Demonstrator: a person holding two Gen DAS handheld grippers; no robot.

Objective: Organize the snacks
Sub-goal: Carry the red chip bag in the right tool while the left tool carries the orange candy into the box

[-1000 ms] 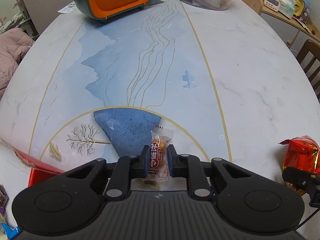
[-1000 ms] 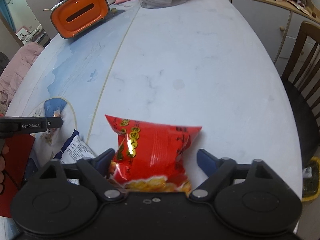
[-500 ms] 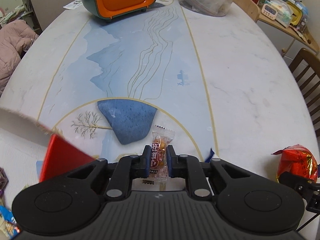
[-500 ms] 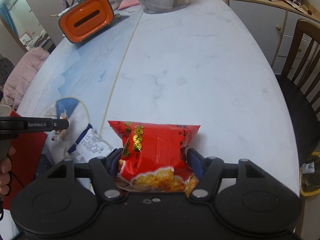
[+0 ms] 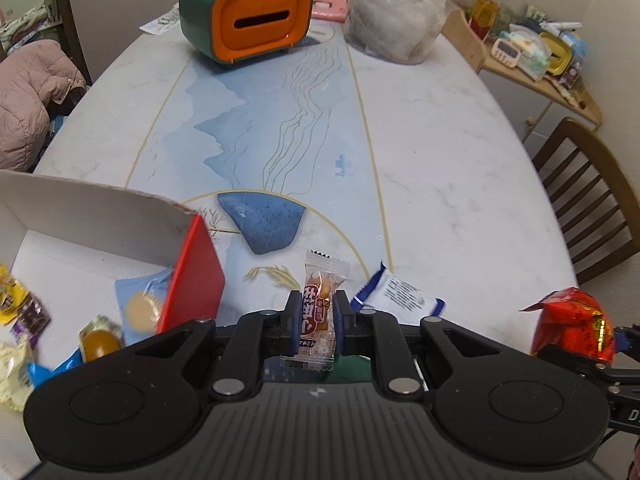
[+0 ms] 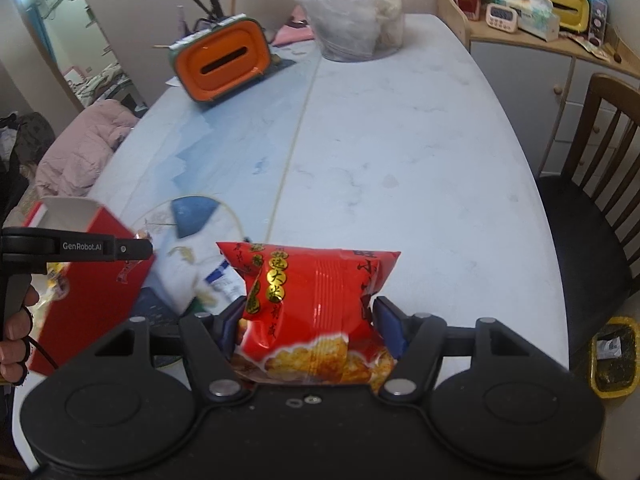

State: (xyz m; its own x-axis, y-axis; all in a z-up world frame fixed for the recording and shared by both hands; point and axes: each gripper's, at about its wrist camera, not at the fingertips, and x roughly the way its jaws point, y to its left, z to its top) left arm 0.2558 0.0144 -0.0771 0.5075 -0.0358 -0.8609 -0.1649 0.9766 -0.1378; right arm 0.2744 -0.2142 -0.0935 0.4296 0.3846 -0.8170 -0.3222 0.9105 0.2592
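We judged both snacks light and crushable: our left hand-held gripper [image 5: 313,316] pinched the small candy [image 5: 318,312] mid-wrapper, our right hand-held gripper [image 6: 308,320] squeezed the puffy red bag [image 6: 316,300].

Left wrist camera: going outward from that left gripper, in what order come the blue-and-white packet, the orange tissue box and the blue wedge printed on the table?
1. Blue-and-white packet, just right of the left gripper.
2. Blue wedge, printed mid-table, slightly left.
3. Orange tissue box, at the far end.
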